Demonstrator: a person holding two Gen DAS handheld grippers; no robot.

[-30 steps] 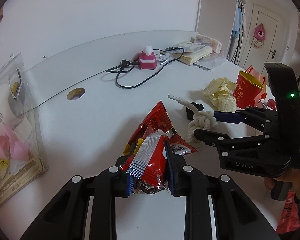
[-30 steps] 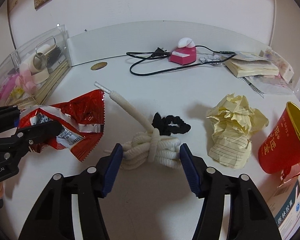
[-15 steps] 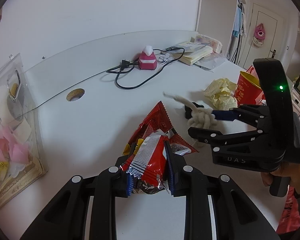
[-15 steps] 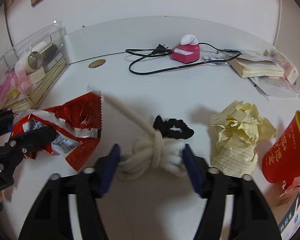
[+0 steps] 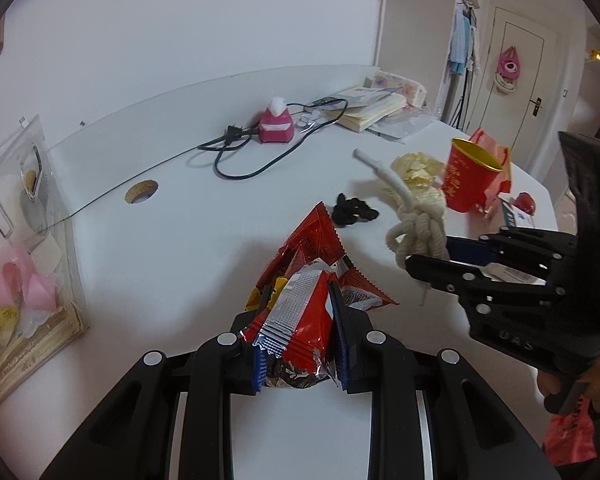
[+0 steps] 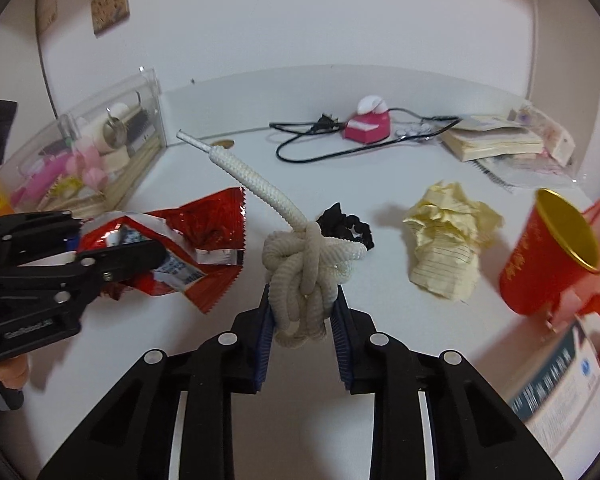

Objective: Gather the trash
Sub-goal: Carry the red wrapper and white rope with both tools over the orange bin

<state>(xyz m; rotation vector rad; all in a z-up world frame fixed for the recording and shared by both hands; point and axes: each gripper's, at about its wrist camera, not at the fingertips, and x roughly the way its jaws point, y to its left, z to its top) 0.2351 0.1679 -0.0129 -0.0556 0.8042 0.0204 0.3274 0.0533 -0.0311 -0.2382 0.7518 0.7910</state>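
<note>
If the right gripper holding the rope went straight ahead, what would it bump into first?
Probably the black hair scrunchie, lying on the table just beyond the knotted rope that the right gripper holds. The gripper seems lifted, so it might pass above.

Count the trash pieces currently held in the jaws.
2. The red snack wrapper is clamped in the left gripper; the knotted white rope is clamped in the right gripper, lifted off the desk.

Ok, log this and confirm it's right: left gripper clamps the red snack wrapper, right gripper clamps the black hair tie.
One error: the right gripper clamps the knotted white rope, not the black hair tie, which lies on the table behind it, as the right wrist view shows. The left gripper does clamp the red snack wrapper.
</note>
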